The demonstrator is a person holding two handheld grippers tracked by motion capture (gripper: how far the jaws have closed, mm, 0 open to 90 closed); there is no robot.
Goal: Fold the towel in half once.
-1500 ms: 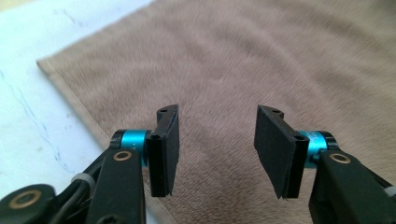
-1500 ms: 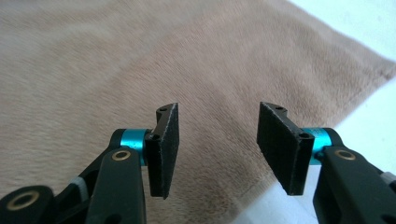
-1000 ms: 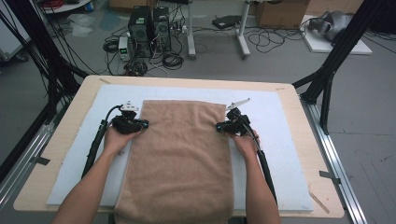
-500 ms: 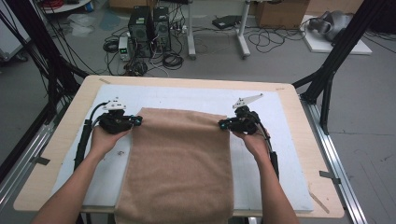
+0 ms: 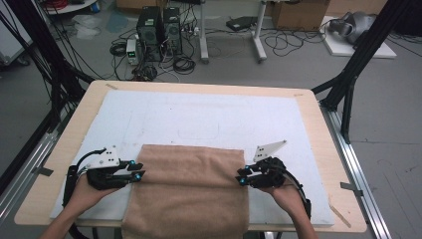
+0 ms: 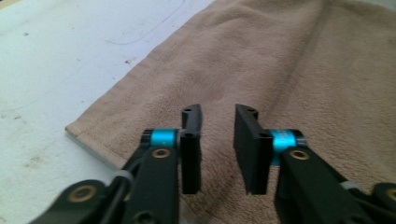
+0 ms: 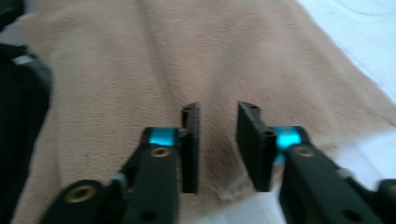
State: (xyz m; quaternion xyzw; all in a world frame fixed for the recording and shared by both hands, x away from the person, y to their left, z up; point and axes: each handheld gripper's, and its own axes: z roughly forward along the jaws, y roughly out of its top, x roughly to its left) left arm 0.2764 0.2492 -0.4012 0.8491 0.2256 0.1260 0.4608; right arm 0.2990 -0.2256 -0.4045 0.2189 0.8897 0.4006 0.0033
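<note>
Tan terry-cloth towel (image 5: 188,191) now lies much nearer the person's edge of the white-covered wooden table (image 5: 209,117), its near end hanging over that edge, whereas a second ago its far edge sat well up the board. The left gripper (image 5: 133,170) and right gripper (image 5: 242,177) have come back with it to its far corners. Both sets of jaws have just been opening and stand slightly spread above the cloth, gripping nothing.
</note>
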